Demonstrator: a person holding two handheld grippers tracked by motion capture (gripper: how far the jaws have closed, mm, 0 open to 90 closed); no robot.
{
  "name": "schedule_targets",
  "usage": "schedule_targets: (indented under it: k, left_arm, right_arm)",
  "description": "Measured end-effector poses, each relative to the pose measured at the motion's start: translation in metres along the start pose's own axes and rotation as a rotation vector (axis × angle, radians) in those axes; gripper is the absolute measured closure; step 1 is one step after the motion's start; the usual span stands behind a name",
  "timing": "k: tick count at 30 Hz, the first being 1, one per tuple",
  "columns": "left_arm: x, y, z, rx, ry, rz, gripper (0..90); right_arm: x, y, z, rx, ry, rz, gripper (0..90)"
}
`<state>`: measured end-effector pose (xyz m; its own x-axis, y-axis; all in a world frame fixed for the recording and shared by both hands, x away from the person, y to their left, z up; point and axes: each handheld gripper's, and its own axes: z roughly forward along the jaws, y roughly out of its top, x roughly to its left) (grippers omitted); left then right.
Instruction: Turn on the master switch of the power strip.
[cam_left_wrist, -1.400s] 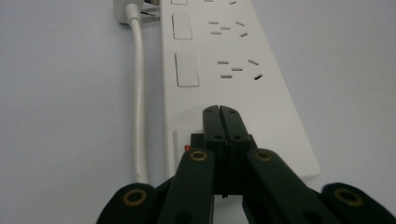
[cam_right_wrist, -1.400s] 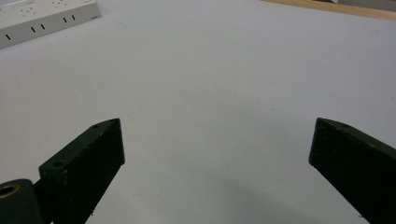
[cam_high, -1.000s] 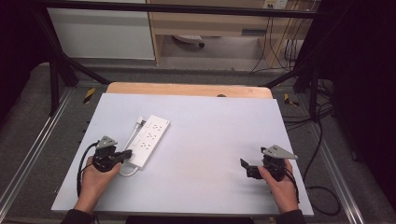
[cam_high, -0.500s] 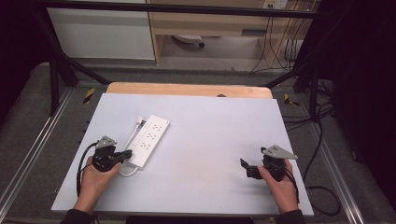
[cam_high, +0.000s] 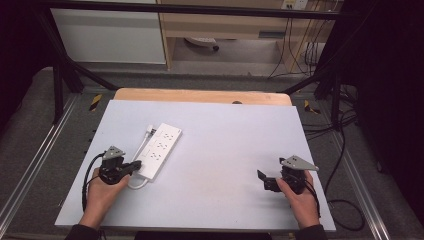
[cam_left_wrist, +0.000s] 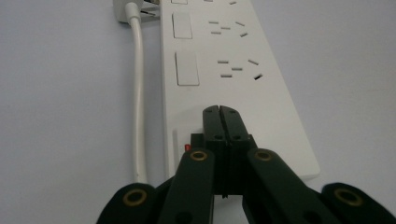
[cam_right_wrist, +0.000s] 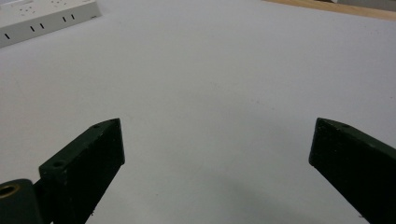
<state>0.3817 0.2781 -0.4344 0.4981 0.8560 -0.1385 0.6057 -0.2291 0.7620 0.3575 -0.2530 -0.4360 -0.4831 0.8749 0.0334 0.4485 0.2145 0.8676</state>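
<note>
Left claw (cam_left_wrist: 220, 112), jaws together, rests over the near end of a white power strip (cam_left_wrist: 233, 70); its cord (cam_left_wrist: 138, 93) runs alongside. Right claw (cam_right_wrist: 215, 154) gapes above bare surface (cam_right_wrist: 224, 70), well apart.

White power strip (cam_high: 159, 150), black fingers (cam_left_wrist: 220, 122)

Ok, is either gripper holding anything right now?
Nothing is held. The left gripper is shut, tips over the near end of the white plastic power strip; the right gripper is open.
</note>
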Motion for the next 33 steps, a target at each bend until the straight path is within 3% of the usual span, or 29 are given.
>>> schedule_targets:
  k: [33]
  left_arm:
    - [0.0007,-0.0029,-0.0021,-0.041,-0.006,-0.007,90.0]
  right_arm:
    - [0.0002,0.0006,-0.0007,-0.004,-0.006,-0.002,3.8]
